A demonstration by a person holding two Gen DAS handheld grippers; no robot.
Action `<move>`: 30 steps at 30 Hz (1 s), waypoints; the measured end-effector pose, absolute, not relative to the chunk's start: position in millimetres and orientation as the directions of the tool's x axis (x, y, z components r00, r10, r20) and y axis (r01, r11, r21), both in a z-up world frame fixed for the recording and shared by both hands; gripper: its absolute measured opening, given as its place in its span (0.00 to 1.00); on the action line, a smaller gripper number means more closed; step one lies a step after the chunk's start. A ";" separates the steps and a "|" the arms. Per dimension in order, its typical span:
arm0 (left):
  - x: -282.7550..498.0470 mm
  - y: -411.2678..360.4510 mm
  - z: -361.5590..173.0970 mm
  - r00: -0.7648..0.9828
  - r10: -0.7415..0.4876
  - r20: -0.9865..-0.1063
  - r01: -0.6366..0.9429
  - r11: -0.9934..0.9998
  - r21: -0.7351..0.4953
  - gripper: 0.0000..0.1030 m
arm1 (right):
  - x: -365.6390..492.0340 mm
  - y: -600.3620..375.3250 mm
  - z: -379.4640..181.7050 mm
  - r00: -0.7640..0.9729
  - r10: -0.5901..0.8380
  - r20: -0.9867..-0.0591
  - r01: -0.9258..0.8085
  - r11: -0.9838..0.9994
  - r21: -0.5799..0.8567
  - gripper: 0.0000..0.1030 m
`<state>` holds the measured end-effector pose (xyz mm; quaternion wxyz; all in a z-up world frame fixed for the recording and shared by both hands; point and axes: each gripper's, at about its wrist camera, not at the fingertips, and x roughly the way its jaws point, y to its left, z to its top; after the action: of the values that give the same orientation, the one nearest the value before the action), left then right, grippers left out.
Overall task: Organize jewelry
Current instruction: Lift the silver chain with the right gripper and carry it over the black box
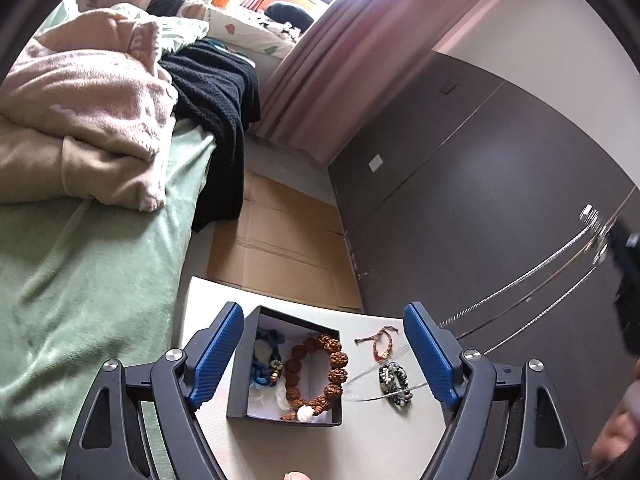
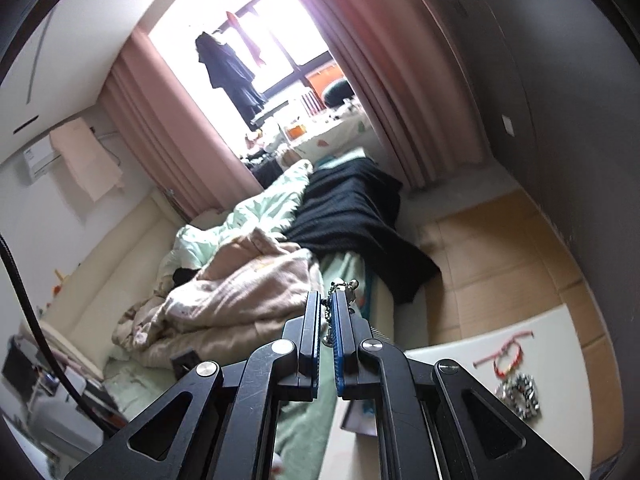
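Note:
A dark open box (image 1: 240, 380) with a white lining sits on the white table (image 1: 372, 440). It holds a brown bead bracelet (image 1: 320, 376) and a blue one (image 1: 264, 364). My left gripper (image 1: 324, 344) is open above the box, empty. Right of the box lie a red cord bracelet (image 1: 380, 340) and a dark bead bracelet (image 1: 394, 380). My right gripper (image 2: 328, 312) is shut on a silver chain necklace (image 2: 340, 288), held high above the table. Its strands hang down in the left wrist view (image 1: 540, 276). The cord bracelet (image 2: 506, 354) and the bead bracelet (image 2: 518, 392) also show in the right wrist view.
A bed (image 1: 80, 272) with green sheet, pink blankets and a black knit throw (image 1: 216, 100) stands left of the table. Flat cardboard (image 1: 280, 240) lies on the floor behind it. A dark wardrobe (image 1: 480, 160) stands at the right. Pink curtains (image 1: 320, 72) hang behind.

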<state>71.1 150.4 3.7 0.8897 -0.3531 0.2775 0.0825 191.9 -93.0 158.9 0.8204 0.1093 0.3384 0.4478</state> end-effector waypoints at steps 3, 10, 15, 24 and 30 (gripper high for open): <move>64.3 154.2 9.4 0.840 -0.046 -0.540 -0.335 0.739 -0.584 0.80 | 180.9 -84.6 184.1 0.388 0.810 -0.439 -0.686 0.572 0.450 0.07; 44.1 172.8 18.0 0.864 -0.017 -0.504 -0.343 0.712 -0.612 0.80 | 155.2 -56.7 217.6 0.384 0.819 -0.426 -0.741 0.549 0.387 0.07; 36.1 183.9 16.6 0.867 -0.010 -0.498 -0.356 0.688 -0.633 0.80 | 150.7 -44.4 212.7 0.371 0.818 -0.439 -0.750 0.543 0.378 0.07; 34.8 190.2 13.9 0.870 -0.012 -0.493 -0.357 0.674 -0.646 0.80 | 166.2 -30.8 183.8 0.347 0.803 -0.485 -0.729 0.556 0.399 0.07; 37.6 189.2 13.6 0.870 -0.011 -0.493 -0.357 0.676 -0.645 0.80 | 169.1 -29.2 183.0 0.332 0.811 -0.481 -0.728 0.545 0.416 0.07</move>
<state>37.6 189.2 13.6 0.8845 -0.3905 0.2357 0.0979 169.1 -29.2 183.0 0.8137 0.0626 0.3321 0.4730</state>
